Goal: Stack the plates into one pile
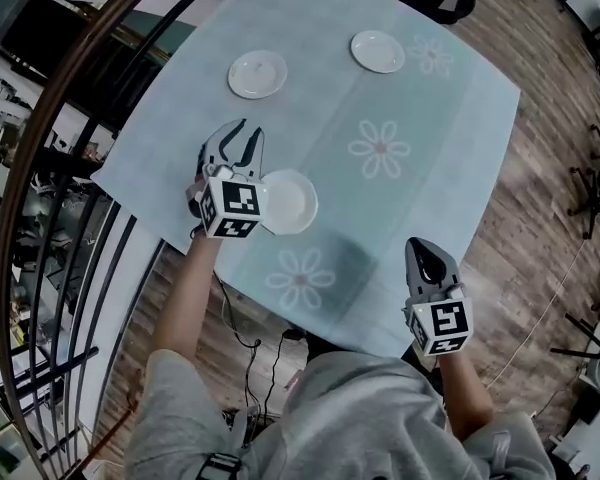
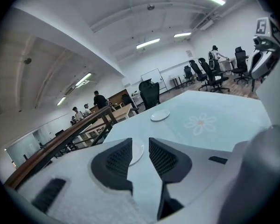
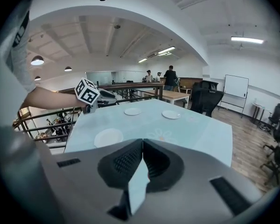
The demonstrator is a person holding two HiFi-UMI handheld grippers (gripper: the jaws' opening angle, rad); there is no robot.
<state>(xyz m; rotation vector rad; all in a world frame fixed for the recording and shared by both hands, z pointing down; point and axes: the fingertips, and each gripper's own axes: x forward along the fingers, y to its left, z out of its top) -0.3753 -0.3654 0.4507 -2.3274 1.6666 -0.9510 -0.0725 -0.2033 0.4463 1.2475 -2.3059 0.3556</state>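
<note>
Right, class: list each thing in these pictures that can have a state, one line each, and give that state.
near plate: flat on the table, on its own, not stacked
far-left plate: flat on the table, on its own, not stacked
far-right plate: flat on the table, on its own, not stacked
left gripper: fingers apart, holding nothing
right gripper: fingers together, holding nothing
</note>
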